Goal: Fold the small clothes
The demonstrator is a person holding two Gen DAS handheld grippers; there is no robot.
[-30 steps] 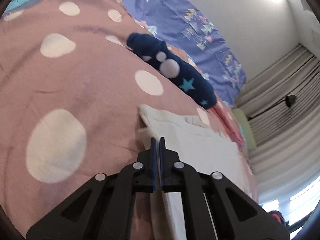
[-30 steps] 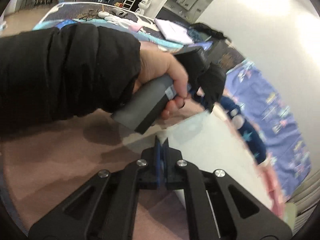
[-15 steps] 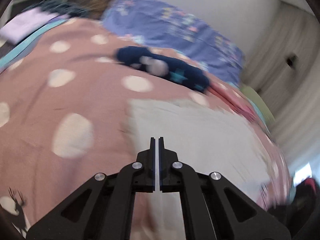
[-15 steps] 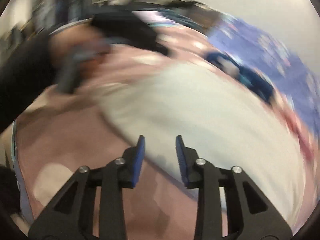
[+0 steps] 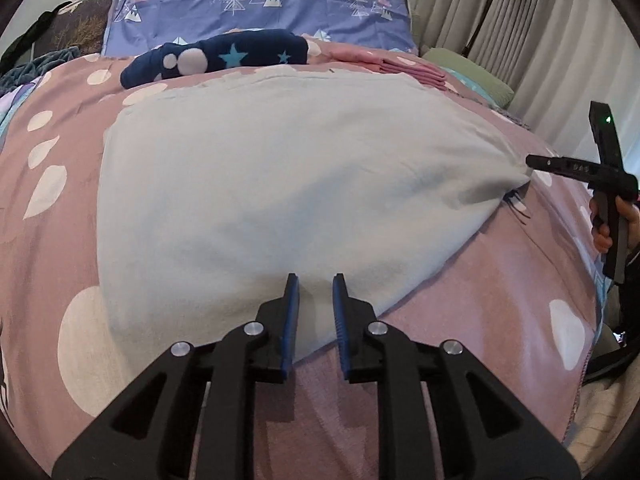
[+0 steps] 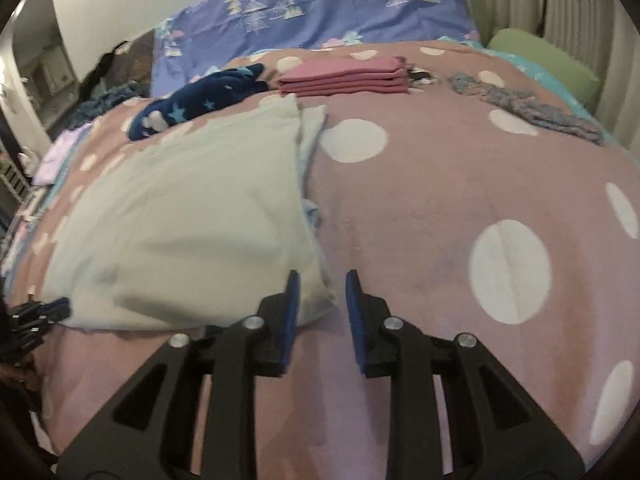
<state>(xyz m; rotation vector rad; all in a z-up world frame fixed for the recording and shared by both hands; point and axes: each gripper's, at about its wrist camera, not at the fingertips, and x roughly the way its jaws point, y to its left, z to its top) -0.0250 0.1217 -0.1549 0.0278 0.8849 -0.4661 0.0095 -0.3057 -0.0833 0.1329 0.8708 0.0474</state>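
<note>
A pale grey-white cloth (image 5: 280, 184) (image 6: 180, 224) lies spread flat on the pink dotted blanket (image 5: 480, 320). My left gripper (image 5: 316, 278) hovers over the cloth's near edge. Its jaws are opening, with the cloth's hem below the gap and the pads not pressing on it. My right gripper (image 6: 320, 274) sits at the cloth's near right corner. Its jaws are opening too, and the corner lies loose between them. In the left wrist view the right gripper (image 5: 532, 160) shows at that corner, held by a hand (image 5: 624, 220). The left gripper (image 6: 52, 308) shows at the right wrist view's left edge.
A navy star-print garment (image 5: 240, 56) (image 6: 192, 108) and a folded pink stack (image 6: 344, 76) lie beyond the cloth. Behind them stand a blue tree-print pillow (image 5: 260, 8) and a green cushion (image 6: 544, 60). A grey-blue knit piece (image 6: 532, 112) lies at the far right, by the curtains (image 5: 540, 40).
Both grippers have swung apart along the cloth's near side and rolled level. Their jaws have gone from shut to apart, and the cloth now lies spread wide.
</note>
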